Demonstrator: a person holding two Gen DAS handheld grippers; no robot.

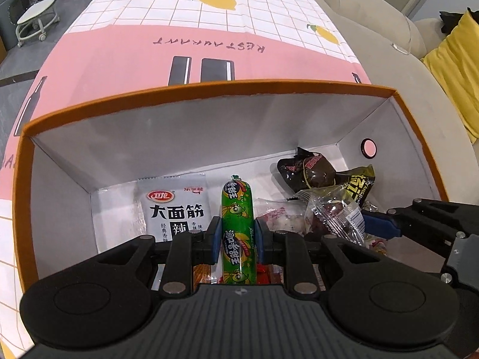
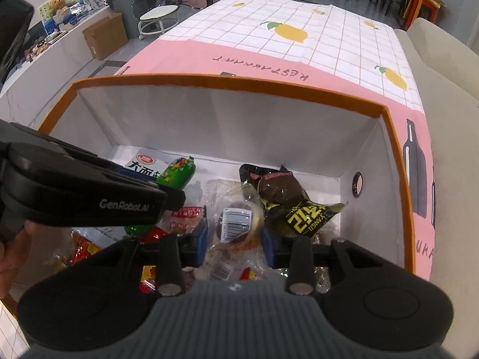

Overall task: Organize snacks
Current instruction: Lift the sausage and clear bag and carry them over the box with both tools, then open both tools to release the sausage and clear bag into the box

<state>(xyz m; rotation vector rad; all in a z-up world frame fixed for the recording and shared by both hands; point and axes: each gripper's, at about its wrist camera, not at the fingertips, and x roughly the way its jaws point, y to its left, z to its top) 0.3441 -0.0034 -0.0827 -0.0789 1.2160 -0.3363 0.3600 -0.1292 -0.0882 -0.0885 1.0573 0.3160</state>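
An orange-rimmed box point(image 1: 179, 92) with white walls holds the snacks. My left gripper point(image 1: 238, 230) is shut on a green sausage stick point(image 1: 238, 209), held over the box floor beside a white packet point(image 1: 176, 203). In the right wrist view the sausage point(image 2: 176, 170) pokes out past the left gripper's black body point(image 2: 89, 197). My right gripper point(image 2: 235, 236) stands open inside the box, with a clear packet bearing a barcode point(image 2: 236, 221) lying between its pads on the pile. A dark brown packet point(image 2: 278, 188) and a black-and-yellow packet point(image 2: 305, 215) lie just beyond.
Red and yellow wrappers point(image 2: 86, 248) fill the box's near left. The box stands on a pink and white lemon-print cloth point(image 1: 209, 0). A beige sofa point(image 1: 374, 30) with a yellow cushion point(image 1: 458, 68) runs along the right. A white stool point(image 1: 36, 18) stands on the floor.
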